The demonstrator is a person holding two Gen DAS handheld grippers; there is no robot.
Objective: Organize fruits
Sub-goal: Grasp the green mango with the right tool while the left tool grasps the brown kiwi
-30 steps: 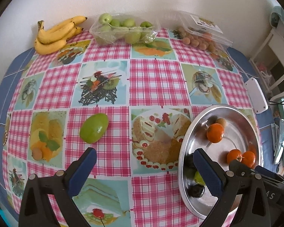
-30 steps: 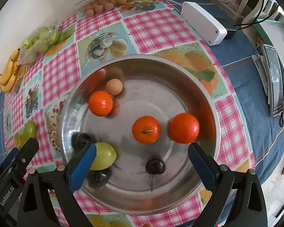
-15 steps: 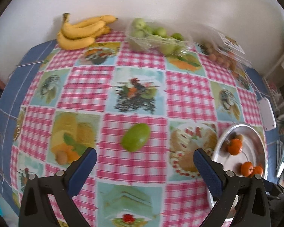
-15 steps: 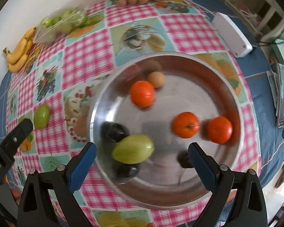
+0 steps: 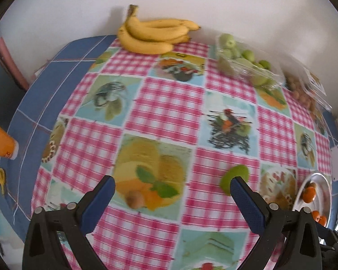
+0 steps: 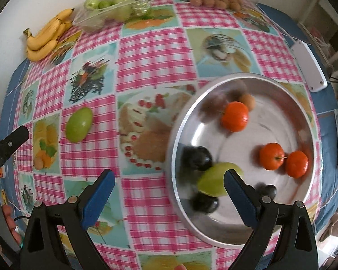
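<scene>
Both tools, left tool (image 5: pixel 172 185) & right tool (image 6: pixel 169 180), gape empty over worktop (image 5: pixel 169 103); green mango (image 6: pixel 79 124) lies apart from steel bowl (image 6: pixel 313 180) w/ fruit.

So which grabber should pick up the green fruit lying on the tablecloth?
Probably the left gripper. It is open, and the green fruit sits just beyond its right fingertip. The right gripper, also open, hangs beside the bowl.

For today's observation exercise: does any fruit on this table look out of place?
Yes. One green fruit lies alone on the tablecloth, left of the metal bowl holding the other sorted fruit. Both grippers are open and hold nothing.
</scene>
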